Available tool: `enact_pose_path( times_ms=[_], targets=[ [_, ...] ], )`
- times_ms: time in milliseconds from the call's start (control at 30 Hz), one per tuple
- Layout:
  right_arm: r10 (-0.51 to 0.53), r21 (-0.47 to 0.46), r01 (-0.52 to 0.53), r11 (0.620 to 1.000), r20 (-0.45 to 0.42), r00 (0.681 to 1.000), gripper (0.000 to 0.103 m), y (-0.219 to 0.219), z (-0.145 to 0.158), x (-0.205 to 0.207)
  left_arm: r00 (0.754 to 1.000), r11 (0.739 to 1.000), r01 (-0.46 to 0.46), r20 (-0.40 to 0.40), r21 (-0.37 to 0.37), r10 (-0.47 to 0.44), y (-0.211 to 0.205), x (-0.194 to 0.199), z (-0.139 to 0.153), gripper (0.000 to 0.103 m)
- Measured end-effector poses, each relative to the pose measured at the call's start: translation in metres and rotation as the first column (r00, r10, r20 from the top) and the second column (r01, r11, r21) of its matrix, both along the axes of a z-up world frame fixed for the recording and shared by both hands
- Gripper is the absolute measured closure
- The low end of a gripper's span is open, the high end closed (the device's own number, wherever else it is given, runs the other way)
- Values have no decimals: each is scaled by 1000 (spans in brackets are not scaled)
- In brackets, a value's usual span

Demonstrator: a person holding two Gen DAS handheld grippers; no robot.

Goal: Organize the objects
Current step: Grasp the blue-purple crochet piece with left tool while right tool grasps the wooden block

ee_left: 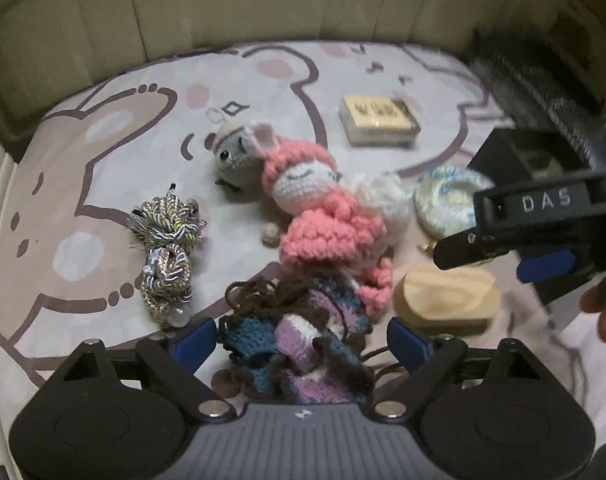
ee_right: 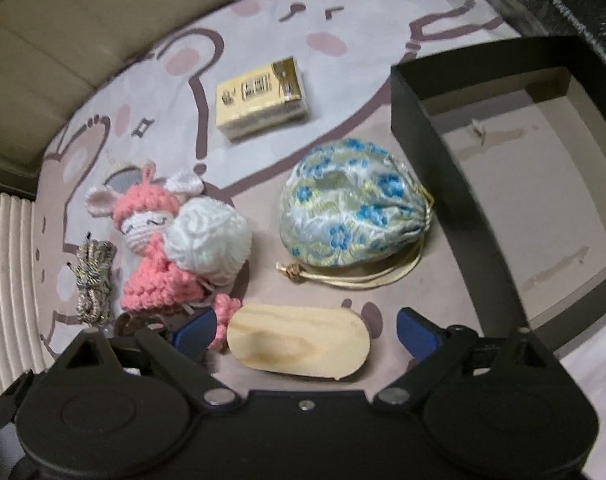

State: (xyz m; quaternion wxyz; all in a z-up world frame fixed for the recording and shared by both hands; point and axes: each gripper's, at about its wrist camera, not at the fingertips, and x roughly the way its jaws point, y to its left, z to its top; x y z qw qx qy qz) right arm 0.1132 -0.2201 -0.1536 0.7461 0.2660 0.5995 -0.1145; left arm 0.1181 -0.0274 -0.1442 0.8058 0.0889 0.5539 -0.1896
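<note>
Your left gripper (ee_left: 301, 342) stands wide around the knitted bundle (ee_left: 299, 356), its blue pads apart from the yarn on both sides. Your right gripper (ee_right: 307, 330) is wide too, straddling the wooden block (ee_right: 299, 342) without touching it. Taking the pink doll (ee_right: 155, 252) as landmark: the white yarn ball (ee_right: 209, 240) rests against it, the cord bundle (ee_right: 95, 284) lies just left, the floral pouch (ee_right: 351, 208) sits right, the yellow box (ee_right: 263, 98) lies beyond, and the black box (ee_right: 419, 120) stands far right on the blanket (ee_right: 343, 12)
</note>
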Motion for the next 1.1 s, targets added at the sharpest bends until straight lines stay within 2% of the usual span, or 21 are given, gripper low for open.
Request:
enact_pose_path(
  times_ms=[167, 300, 400, 700, 733, 900, 1100],
  targets=[
    [16, 10, -16, 1000, -33, 999, 4, 8, -11, 6, 1000, 999, 18, 6, 35, -18, -6, 0, -12, 12],
    [40, -16, -41, 999, -57, 998, 3, 16, -18, 10, 998, 994, 65, -2, 85, -65, -12, -1, -22, 12],
    [50, -29, -53, 998, -78, 996, 3, 19, -22, 11, 997, 992, 73, -12, 103, -72, -11, 0, -26, 19],
    [38, -80, -45, 996, -93, 995, 5, 27, -31, 15, 998, 997, 29, -50, 74, -25, -6, 8, -26, 29],
    [54, -87, -62, 994, -91, 994, 8, 29, -30, 14, 998, 997, 27, -57, 75, -22, -6, 9, -26, 31],
    [167, -141, -179, 974, -96, 981, 9, 39, -24, 15, 996, 998, -2, -87, 64, 8, -1, 12, -23, 36],
    [283, -228, -300, 926, -102, 954, 9, 46, -13, 13, 993, 997, -58, -103, 41, 62, 7, 14, -15, 39]
  ],
)
